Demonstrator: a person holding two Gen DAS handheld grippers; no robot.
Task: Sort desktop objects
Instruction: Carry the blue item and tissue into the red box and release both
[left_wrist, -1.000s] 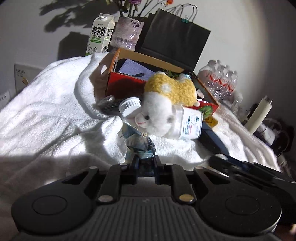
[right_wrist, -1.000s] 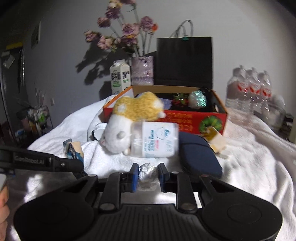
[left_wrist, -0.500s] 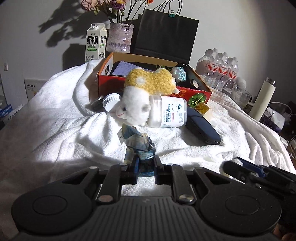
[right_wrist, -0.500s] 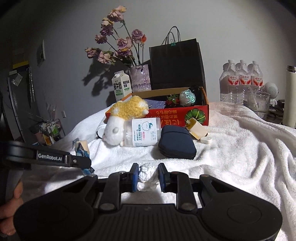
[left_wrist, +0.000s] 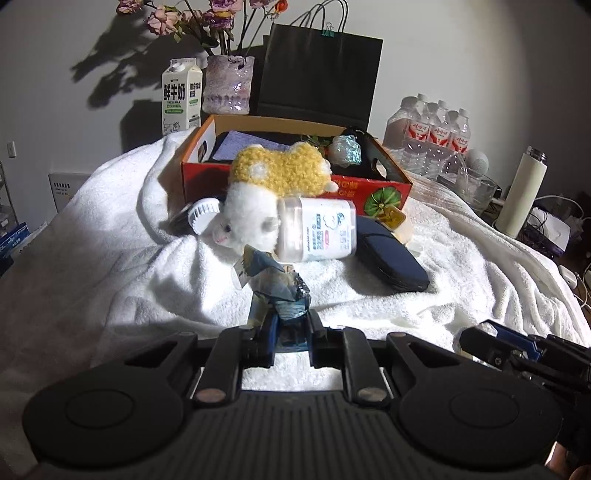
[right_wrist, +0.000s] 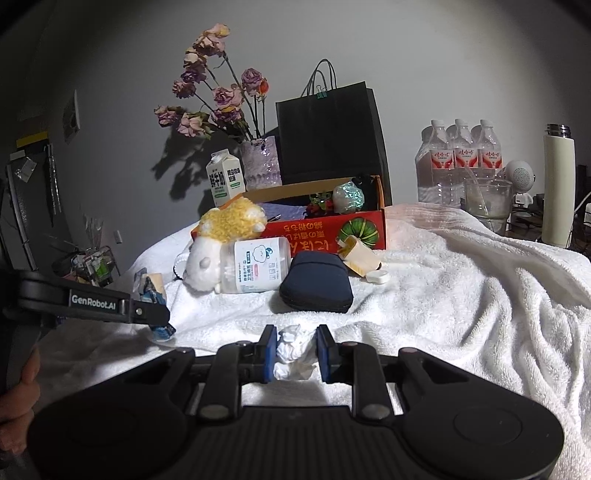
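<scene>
A rumpled white towel (left_wrist: 110, 266) covers the tabletop, lit hard from one side in a dim room with a grey wall behind. On it stands a red and orange cardboard box (left_wrist: 354, 184) holding a dark notebook and a shiny crumpled ball (left_wrist: 345, 149). Against the box's front lie a yellow and white plush toy (left_wrist: 273, 184), a white plastic jar (left_wrist: 317, 234) on its side, a navy pouch (left_wrist: 391, 258) and a small yellow packet (right_wrist: 360, 254). Behind the box stand a milk carton (left_wrist: 181, 98), a glass vase of dried roses (left_wrist: 229, 88) and a black paper bag (left_wrist: 317, 74). To the right are water bottles (left_wrist: 432, 136), a glass (right_wrist: 485, 199) and a white thermos (left_wrist: 522, 192).

The left hand-held gripper (left_wrist: 290, 332) points down toward the towel, its jaws narrow and clamped on a crumpled blue wrapper (left_wrist: 275, 288), which stands up in front of the jar. The right hand-held gripper (right_wrist: 293, 352) tilts less steeply, jaws narrow and pinching a wad of white tissue (right_wrist: 293, 350) just above the towel. A person's fingers (right_wrist: 18, 402) show at the left gripper's handle in the right wrist view.

Compared with a second ago, both grippers have drawn back from the box: the toy and jar look smaller, and more of the room shows. Both grips are unchanged.
</scene>
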